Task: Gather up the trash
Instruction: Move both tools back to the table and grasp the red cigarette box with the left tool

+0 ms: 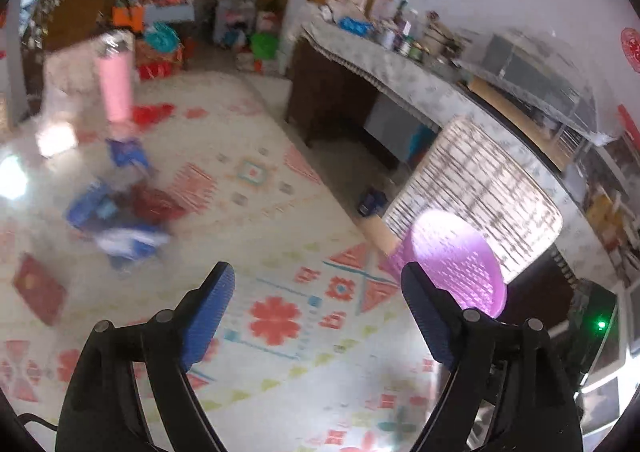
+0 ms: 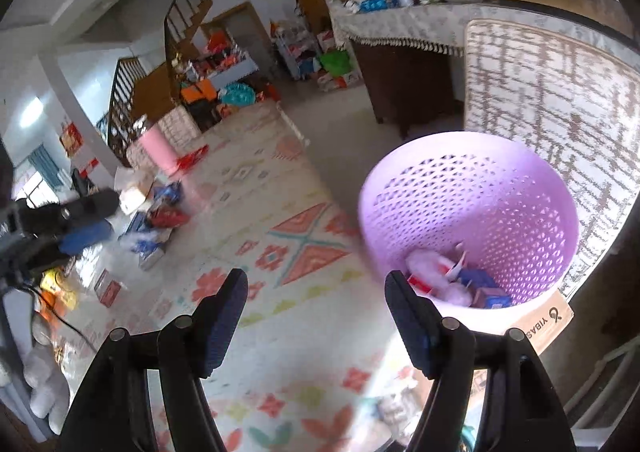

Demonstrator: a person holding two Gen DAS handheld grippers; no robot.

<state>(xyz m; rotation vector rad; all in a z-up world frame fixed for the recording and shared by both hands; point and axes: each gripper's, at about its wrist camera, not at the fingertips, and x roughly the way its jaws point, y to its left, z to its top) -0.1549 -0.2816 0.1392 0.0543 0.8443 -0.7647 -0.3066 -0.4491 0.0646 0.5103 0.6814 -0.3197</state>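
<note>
Down on the patterned rug (image 1: 280, 212) the trash pile (image 1: 120, 212) lies in a blurred heap: blue wrappers, a dark red packet and a crumpled white piece, with a flat red packet (image 1: 38, 290) a little apart from it. In the right wrist view the same pile (image 2: 154, 224) sits well away from the basket, and a pink cylinder (image 2: 158, 152) stands beyond it.

The lilac basket (image 2: 520, 188) stands on the rug's edge, just before a brown-and-white patterned mat (image 2: 560, 112) leaning at the table (image 2: 400, 22). Its wall is pierced with small triangular holes, its rim round and smooth. Inside, at the bottom, lie a pale pink wad, a white-and-red scrap and blue packets (image 2: 460, 280).

Both tools are released. The left gripper (image 1: 318, 284) has its blue-padded fingers spread wide with only rug between them. The right gripper (image 2: 316, 292) is likewise parted and empty, its right finger (image 2: 412, 316) overlapping the basket's near rim in the picture.
</note>
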